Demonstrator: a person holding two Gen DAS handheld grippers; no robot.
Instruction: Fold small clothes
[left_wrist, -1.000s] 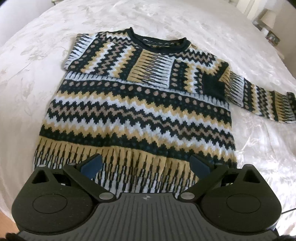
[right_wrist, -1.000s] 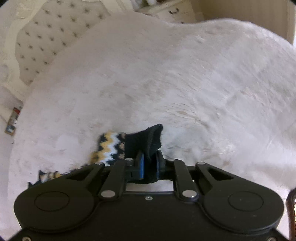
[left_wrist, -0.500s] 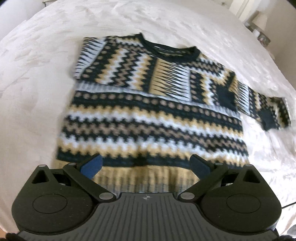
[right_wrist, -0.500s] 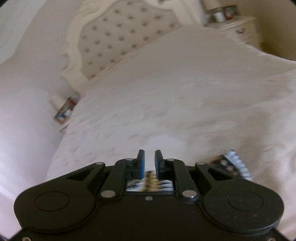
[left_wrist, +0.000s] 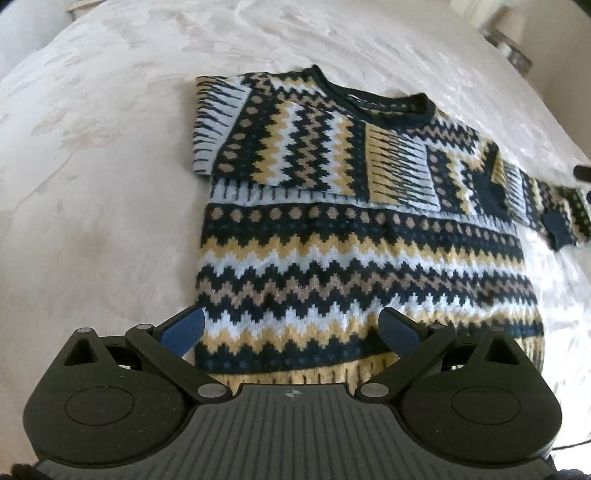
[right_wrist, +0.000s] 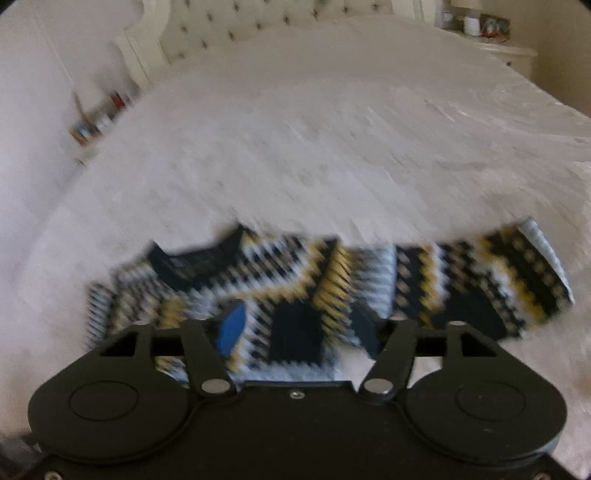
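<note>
A knitted sweater (left_wrist: 362, 236) in navy, yellow, tan and white zigzag bands lies flat on the white bed. Its left sleeve is folded across the chest. Its right sleeve (left_wrist: 546, 206) lies doubled back, its dark cuff on top. My left gripper (left_wrist: 291, 328) is open and empty, hovering over the sweater's hem. My right gripper (right_wrist: 299, 328) is open and empty above the folded right sleeve (right_wrist: 369, 291); this view is blurred by motion. A dark bit of the right gripper shows at the right edge of the left wrist view (left_wrist: 583, 173).
The white bedspread (left_wrist: 96, 206) spreads around the sweater. A tufted headboard (right_wrist: 280, 18) stands at the far end. A bedside table (right_wrist: 491, 37) with small items is at the back right, and a shelf of small items (right_wrist: 96, 122) at the left.
My right gripper has let go of the right sleeve cuff, opened wide and swung over the sweater. The sleeve now lies doubled back. My left gripper has drifted left over the hem, still open.
</note>
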